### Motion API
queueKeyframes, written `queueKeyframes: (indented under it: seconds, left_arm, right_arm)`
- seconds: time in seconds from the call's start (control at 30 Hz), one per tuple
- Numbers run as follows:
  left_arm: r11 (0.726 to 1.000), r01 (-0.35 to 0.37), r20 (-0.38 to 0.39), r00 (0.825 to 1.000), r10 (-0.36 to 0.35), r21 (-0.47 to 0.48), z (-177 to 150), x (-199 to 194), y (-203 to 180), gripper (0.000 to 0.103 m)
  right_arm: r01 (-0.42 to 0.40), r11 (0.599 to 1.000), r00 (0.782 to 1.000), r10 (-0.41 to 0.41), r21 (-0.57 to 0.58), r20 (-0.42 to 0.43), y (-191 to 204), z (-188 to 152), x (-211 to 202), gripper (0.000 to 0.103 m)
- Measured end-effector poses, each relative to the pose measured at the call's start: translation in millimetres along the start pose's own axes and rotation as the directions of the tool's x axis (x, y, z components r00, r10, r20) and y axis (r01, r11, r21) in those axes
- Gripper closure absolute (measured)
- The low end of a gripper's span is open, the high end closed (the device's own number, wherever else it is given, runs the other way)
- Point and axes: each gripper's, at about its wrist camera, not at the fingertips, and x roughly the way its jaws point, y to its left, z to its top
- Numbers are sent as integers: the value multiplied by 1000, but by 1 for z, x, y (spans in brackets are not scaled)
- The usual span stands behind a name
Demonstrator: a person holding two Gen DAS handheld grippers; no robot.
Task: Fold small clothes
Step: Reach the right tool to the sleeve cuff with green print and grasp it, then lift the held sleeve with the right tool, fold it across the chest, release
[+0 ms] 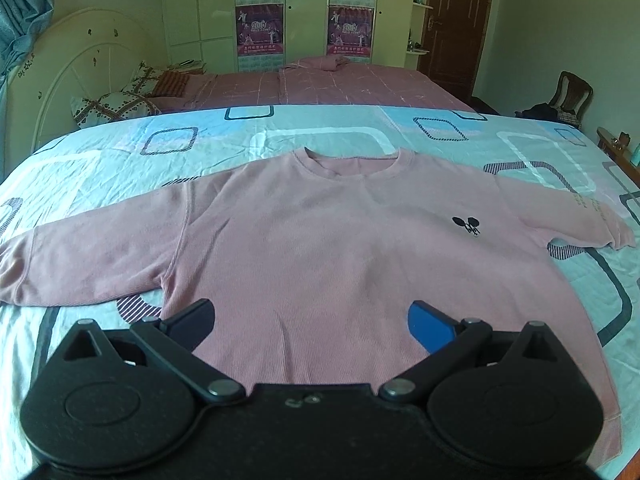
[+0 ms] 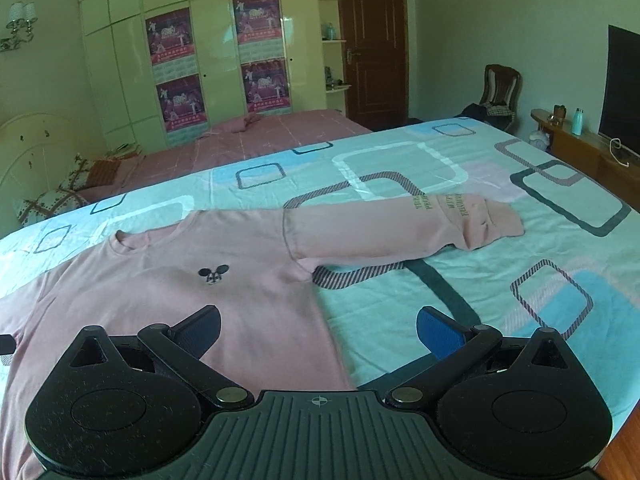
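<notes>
A pink long-sleeved sweatshirt (image 1: 312, 240) lies flat and face up on the bed, collar away from me, both sleeves spread out sideways. A small black mouse emblem (image 1: 466, 225) marks its chest. My left gripper (image 1: 312, 320) hovers open above the hem area at the middle of the body, holding nothing. In the right wrist view the same sweatshirt (image 2: 168, 304) fills the left, its right sleeve (image 2: 400, 228) stretched out with lettering near the cuff. My right gripper (image 2: 318, 330) is open over the sweatshirt's right side edge, empty.
The bed sheet (image 1: 100, 168) is light blue with rounded square prints. A second bed with a pink cover (image 1: 320, 80) stands behind, with a wardrobe (image 2: 208, 48) and a door (image 2: 372, 40). A wooden chair (image 2: 500, 88) and a low shelf with a bottle (image 2: 577, 121) stand at the right.
</notes>
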Motion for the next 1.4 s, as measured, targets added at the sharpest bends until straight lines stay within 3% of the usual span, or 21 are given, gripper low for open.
queueKeyframes:
  seconds: [0.17, 0.33, 0.43, 0.5, 0.7, 0.87, 0.93, 0.97, 1.13, 1.17, 1.2, 1.3, 1.4]
  left_arm:
    - [999, -29, -5, 1000, 28, -35, 8, 20, -13, 1]
    - [987, -72, 45, 996, 80, -146, 16, 39, -28, 1]
    - [981, -96, 18, 995, 100, -172, 24, 55, -39, 1]
    - [981, -109, -2, 994, 110, -162, 29, 64, -47, 1]
    - [979, -154, -41, 988, 150, -130, 37, 84, -67, 1]
    - [975, -178, -66, 983, 170, -133, 40, 96, -71, 1]
    - [972, -183, -74, 982, 174, -146, 41, 99, -70, 1]
    - [972, -183, -76, 982, 174, -150, 42, 100, -70, 3]
    - [977, -173, -98, 982, 161, -127, 44, 107, -71, 12]
    - [978, -170, -103, 982, 158, -122, 44, 109, -72, 13]
    - [979, -168, -106, 982, 155, -117, 44, 110, -73, 13]
    - [982, -156, -101, 984, 145, -104, 45, 111, -75, 17]
    - [983, -161, -73, 985, 155, -85, 47, 109, -78, 17]
  right_arm:
    - [23, 999, 1000, -23, 37, 8, -46, 17, 35, 0]
    - [38, 997, 999, -38, 67, -3, -99, 37, 77, 1]
    - [63, 994, 998, -61, 91, -21, -133, 47, 104, 2]
    - [83, 990, 996, -79, 113, -44, -156, 52, 121, 37]
    - [115, 958, 990, -88, 263, -114, -225, 61, 167, 39]
    - [130, 939, 984, -83, 317, -156, -251, 65, 198, 40]
    - [140, 929, 983, -87, 344, -164, -259, 65, 208, 47]
    - [144, 924, 982, -89, 356, -166, -262, 65, 211, 56]
    - [144, 900, 984, -87, 411, -154, -274, 67, 227, 68]
    - [145, 898, 985, -89, 415, -150, -275, 68, 230, 77]
    - [143, 897, 985, -90, 419, -145, -276, 68, 232, 92]
    - [131, 887, 989, -85, 443, -123, -279, 68, 232, 93]
    - [115, 904, 993, -92, 411, -76, -272, 74, 226, 94]
